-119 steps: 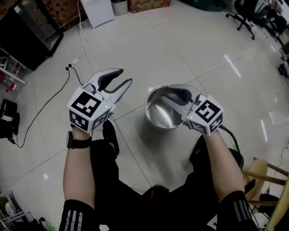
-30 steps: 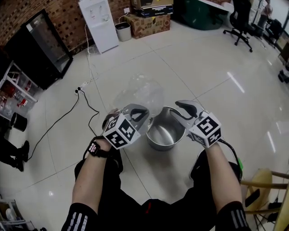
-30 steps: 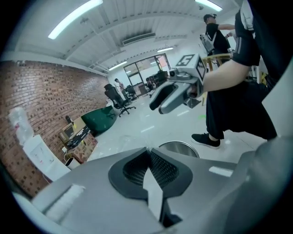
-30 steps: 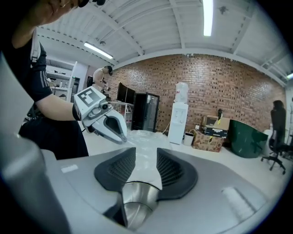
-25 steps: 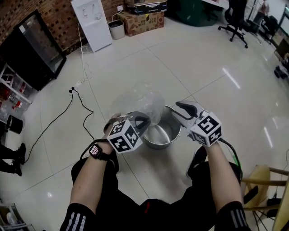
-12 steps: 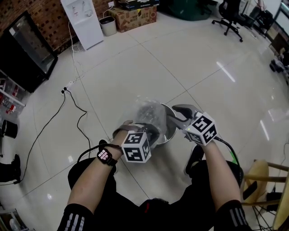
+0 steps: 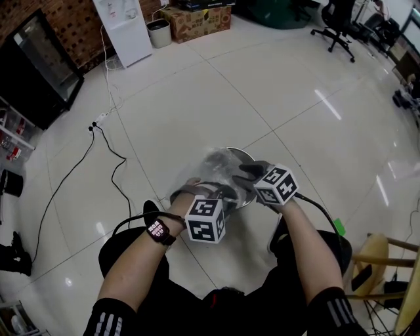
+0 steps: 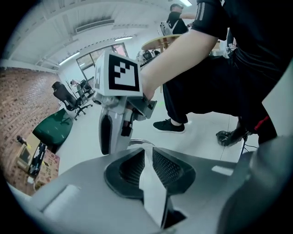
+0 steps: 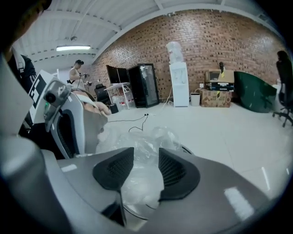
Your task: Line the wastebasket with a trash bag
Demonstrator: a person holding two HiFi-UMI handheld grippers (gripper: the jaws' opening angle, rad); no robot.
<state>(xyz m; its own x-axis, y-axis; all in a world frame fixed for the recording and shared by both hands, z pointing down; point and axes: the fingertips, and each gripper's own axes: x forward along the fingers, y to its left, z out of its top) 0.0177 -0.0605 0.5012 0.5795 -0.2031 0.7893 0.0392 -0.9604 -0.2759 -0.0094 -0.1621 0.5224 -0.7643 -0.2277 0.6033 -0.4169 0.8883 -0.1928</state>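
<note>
A round metal wastebasket (image 7: 237,152) stands on the floor between the person's feet. A clear trash bag (image 7: 220,164) lies crumpled over its mouth. My left gripper (image 7: 220,192) is at the near rim, and a thin fold of the bag (image 8: 151,192) is pinched between its pads; its jaws have just been opening. My right gripper (image 7: 244,176) hangs over the right side of the rim. Its jaws have just been opening too, with a clear gap, and the bag (image 9: 137,141) shows loose between them. In the left gripper view the right gripper (image 8: 112,130) faces me.
A black power cable (image 7: 111,151) runs across the tiled floor at left. A white water dispenser (image 7: 121,26), a black cabinet (image 7: 33,72) and cardboard boxes (image 7: 197,16) line the far wall. A wooden stool (image 7: 387,262) stands at right.
Both grippers have dropped to the wastebasket's rim. The bag, ballooned above the basket before, now lies collapsed over its mouth. The right jaws stand wider apart.
</note>
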